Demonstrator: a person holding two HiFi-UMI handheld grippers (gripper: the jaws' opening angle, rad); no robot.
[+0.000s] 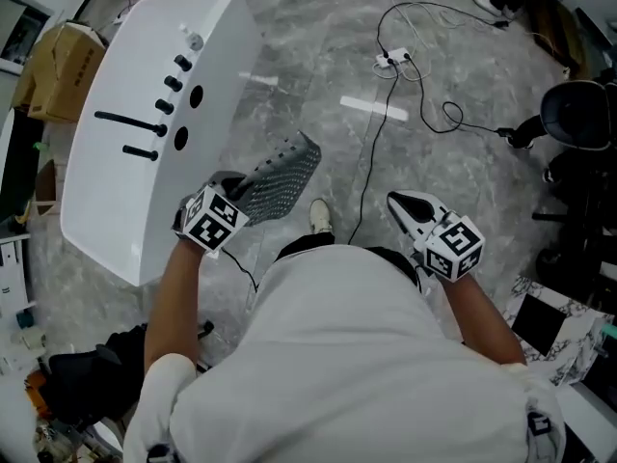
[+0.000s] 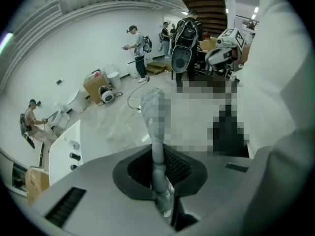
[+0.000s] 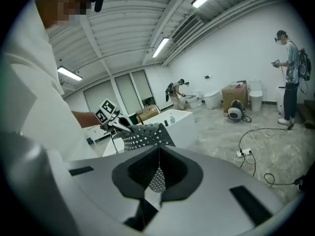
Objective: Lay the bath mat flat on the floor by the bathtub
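Note:
The grey perforated bath mat (image 1: 281,174) hangs in the air beside the white bathtub (image 1: 135,123), above the marbled floor. My left gripper (image 1: 239,189) is shut on one edge of the mat. In the left gripper view the mat (image 2: 157,163) runs up edge-on from between the jaws. My right gripper (image 1: 395,203) is off to the right, apart from the mat, its jaws together with nothing held. From the right gripper view I see the mat (image 3: 143,134) held up by the left gripper in front of the bathtub (image 3: 179,124).
A power strip (image 1: 390,61) and its black cables trail over the floor ahead. A white tape strip (image 1: 374,108) lies near them. A cardboard box (image 1: 56,73) sits past the tub at left, a black chair (image 1: 578,114) at right. My shoe (image 1: 320,215) is below the mat.

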